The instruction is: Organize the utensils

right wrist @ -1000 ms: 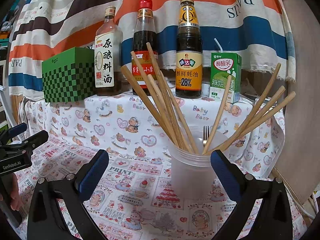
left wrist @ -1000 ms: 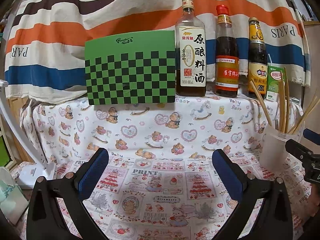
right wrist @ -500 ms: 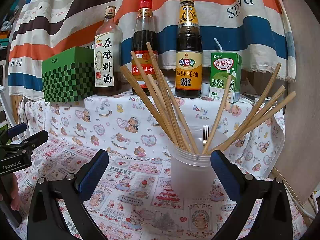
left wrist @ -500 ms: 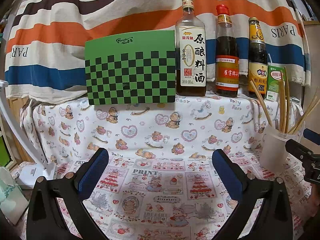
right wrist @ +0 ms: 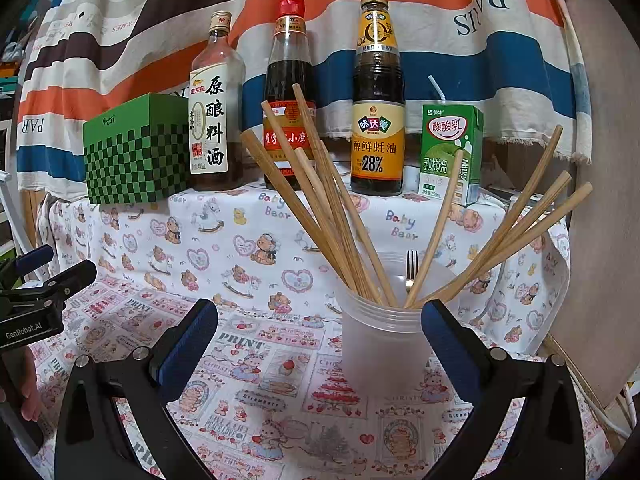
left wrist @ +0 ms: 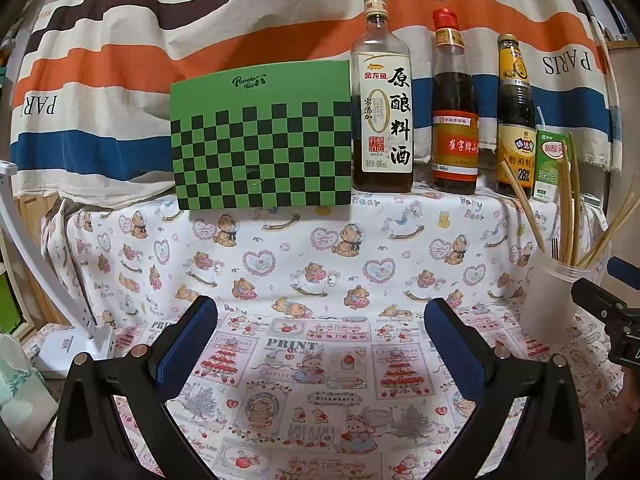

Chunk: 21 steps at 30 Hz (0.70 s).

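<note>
Nothing moved since earlier frame. My right claw (right wrist: 319, 334) spread, frosted plastic cup (right wrist: 382, 346) of wooden chopsticks (right wrist: 320, 208) between fingers; left claw (left wrist: 320, 336) spread, empty.

We see a table under a printed cloth (right wrist: 256, 360), with a frosted cup (right wrist: 384, 344) standing on it. On the raised step behind stand a green checked box (left wrist: 262, 148), three bottles (right wrist: 376, 120) and a drink carton (right wrist: 450, 152) in a row.
</note>
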{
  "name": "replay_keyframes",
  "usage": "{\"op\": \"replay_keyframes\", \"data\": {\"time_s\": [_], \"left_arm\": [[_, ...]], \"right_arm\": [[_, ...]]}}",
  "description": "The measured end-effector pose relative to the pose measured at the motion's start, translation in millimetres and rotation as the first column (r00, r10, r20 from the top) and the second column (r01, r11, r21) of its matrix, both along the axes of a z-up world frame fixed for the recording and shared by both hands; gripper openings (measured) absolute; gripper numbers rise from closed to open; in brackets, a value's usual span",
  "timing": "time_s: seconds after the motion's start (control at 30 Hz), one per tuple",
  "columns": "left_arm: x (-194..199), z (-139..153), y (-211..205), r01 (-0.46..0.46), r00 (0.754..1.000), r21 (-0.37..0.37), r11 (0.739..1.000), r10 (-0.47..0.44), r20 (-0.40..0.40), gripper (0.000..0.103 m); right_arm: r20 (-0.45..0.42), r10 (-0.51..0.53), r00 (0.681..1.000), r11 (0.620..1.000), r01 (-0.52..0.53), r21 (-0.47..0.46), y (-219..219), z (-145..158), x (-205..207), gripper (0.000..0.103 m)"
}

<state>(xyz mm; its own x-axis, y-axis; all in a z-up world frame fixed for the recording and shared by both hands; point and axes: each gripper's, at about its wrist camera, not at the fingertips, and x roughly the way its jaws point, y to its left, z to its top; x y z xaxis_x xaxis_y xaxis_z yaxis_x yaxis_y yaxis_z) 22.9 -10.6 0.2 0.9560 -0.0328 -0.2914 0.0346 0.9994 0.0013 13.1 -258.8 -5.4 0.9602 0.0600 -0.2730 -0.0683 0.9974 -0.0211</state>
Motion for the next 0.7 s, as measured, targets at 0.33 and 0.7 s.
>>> {"op": "replay_keyframes", "data": {"time_s": [0.33,0.7], "left_arm": [[0.0,0.2,0.4,0.000,1.000,0.001,1.000,0.000,0.000,0.103],[1.4,0.1,0.4,-0.006,1.000,0.003,1.000,0.006,-0.009,0.103]], "right_arm": [[-0.001,0.000,1.000,1.000,0.000,0.000,-0.1,-0.1,0.2,0.103],[-0.001,0.000,1.000,1.000,0.000,0.000,-0.1,-0.3,0.4,0.103]]}}
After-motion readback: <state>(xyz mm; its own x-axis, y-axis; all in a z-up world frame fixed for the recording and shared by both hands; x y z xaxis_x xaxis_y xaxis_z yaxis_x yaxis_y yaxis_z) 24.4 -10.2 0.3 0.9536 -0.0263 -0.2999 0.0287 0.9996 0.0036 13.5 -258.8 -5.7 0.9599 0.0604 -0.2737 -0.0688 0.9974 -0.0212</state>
